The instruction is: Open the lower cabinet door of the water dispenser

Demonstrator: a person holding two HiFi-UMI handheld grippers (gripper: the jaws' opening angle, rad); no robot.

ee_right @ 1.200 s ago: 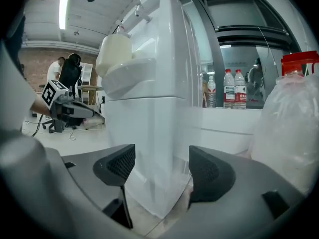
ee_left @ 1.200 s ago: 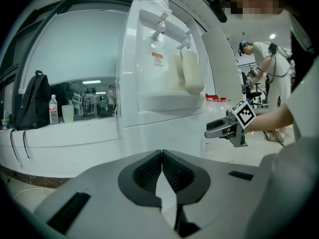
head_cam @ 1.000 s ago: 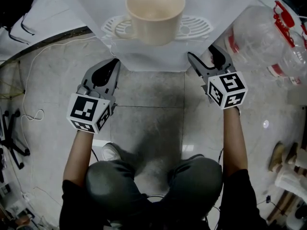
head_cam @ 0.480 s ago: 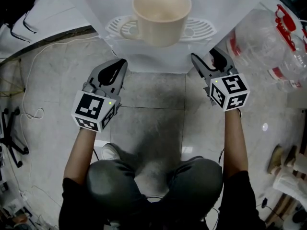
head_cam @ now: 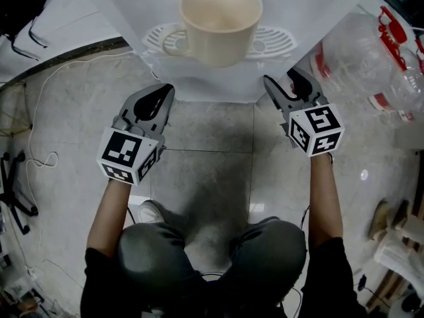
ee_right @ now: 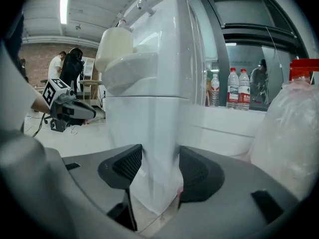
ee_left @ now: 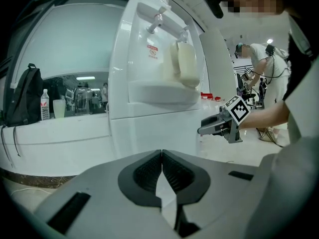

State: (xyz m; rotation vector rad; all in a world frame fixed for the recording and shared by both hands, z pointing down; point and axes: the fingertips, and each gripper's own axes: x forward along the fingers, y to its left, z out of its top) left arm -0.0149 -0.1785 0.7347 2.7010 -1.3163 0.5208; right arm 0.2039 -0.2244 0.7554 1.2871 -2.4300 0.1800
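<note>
At the shut lower cabinet door (head_cam: pixel 207 85) of the white plastic water dispenser, the right gripper (head_cam: pixel 278 79) straddles its right edge, jaws just narrowing but unclamped, while the left gripper (head_cam: pixel 165 93), clenched and empty, hovers near the left edge above open grey floor tiles (head_cam: pixel 205 134).

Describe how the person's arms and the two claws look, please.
The left claw and right claw are grey plastic with black ribbed pads. Each carries a white cube printed with black square markers. The person wears a black short-sleeved top.
</note>
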